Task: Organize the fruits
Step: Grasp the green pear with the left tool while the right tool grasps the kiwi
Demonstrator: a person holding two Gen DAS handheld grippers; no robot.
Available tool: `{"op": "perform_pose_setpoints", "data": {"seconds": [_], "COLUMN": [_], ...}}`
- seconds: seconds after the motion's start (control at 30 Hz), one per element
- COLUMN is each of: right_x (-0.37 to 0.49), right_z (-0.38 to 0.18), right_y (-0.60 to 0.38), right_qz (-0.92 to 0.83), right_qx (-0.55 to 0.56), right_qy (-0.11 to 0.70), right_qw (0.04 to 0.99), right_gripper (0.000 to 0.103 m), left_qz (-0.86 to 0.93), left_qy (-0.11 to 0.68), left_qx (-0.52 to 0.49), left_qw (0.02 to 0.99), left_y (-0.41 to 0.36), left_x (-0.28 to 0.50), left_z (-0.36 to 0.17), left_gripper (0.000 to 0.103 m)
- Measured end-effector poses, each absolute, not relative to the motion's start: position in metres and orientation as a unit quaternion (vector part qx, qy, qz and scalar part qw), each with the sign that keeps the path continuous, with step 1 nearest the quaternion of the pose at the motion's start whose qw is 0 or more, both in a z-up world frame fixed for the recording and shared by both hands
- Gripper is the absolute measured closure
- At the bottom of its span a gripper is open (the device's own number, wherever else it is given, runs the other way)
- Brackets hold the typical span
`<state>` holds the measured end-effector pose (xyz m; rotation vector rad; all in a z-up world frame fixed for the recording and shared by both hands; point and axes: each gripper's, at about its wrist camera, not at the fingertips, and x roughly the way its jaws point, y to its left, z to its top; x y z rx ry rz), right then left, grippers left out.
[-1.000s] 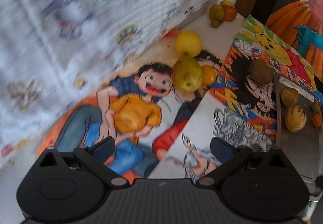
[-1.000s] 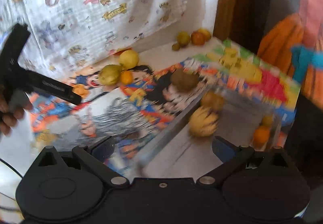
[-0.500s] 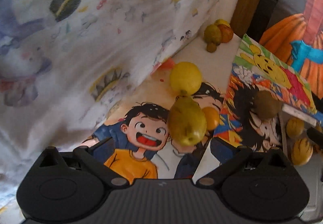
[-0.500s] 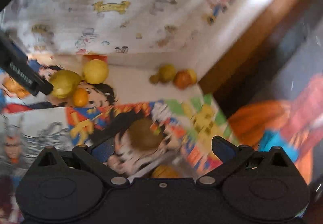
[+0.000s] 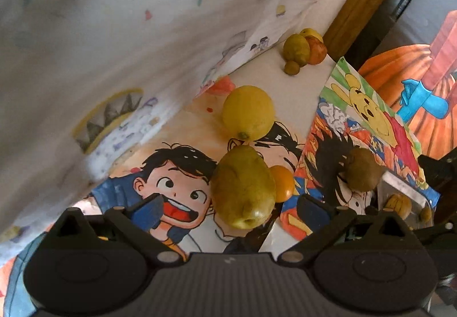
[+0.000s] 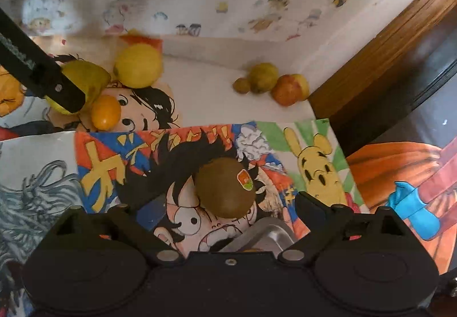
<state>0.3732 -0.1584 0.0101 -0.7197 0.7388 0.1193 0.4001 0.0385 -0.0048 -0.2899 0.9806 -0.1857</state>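
Note:
A yellow-green pear (image 5: 242,188) lies on the cartoon-printed table cover, just ahead of and between the fingers of my left gripper (image 5: 230,210), which is open and not touching it. Behind the pear sit a lemon (image 5: 248,112) and a small orange (image 5: 281,183). A brown kiwi (image 6: 225,188) with a sticker rests between the fingertips of my right gripper (image 6: 231,207), also open. In the right wrist view a left finger (image 6: 42,74) partly covers the pear (image 6: 88,77), beside the lemon (image 6: 138,65) and orange (image 6: 105,112).
A metal tray (image 5: 400,188) holding a few small fruits stands at the right; its corner (image 6: 265,234) shows under the right gripper. Several fruits (image 6: 271,82) cluster in the back corner by a wooden post (image 6: 385,45). A hanging patterned cloth (image 5: 114,31) borders the left.
My left gripper has moved forward until the pear sits between its fingers. My right gripper has swung from over the tray to the kiwi, which now lies between its fingertips.

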Motion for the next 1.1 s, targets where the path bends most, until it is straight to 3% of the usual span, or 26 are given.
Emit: {"op": "perform_pose_setpoints", "data": {"seconds": [0.3, 0.73, 0.9, 1.1], "right_x": [0.412, 0.449, 0.455, 0.452], "right_z": [-0.005, -0.011, -0.017, -0.017], "right_y": [-0.172, -0.206, -0.216, -0.216], "right_qz": [0.069, 0.057, 0.049, 0.03], "right_qx": [-0.287, -0.09, -0.03, -0.014], "right_qy": [0.386, 0.443, 0.457, 0.452], "right_qw": [0.874, 0.89, 0.887, 0.891], "right_gripper": [0.011, 0.016, 0.03, 0.031], "left_qz": [-0.091, -0.119, -0.117, -0.109], "left_qy": [0.472, 0.466, 0.466, 0.465], "left_qx": [-0.125, -0.107, -0.115, -0.115], "left_qw": [0.868, 0.87, 0.869, 0.871], "left_y": [0.025, 0.014, 0.015, 0.013], "left_x": [0.411, 0.415, 0.416, 0.412], "left_z": [-0.01, -0.01, -0.01, -0.01], "left_gripper": [0.013, 0.032, 0.032, 0.033]}}
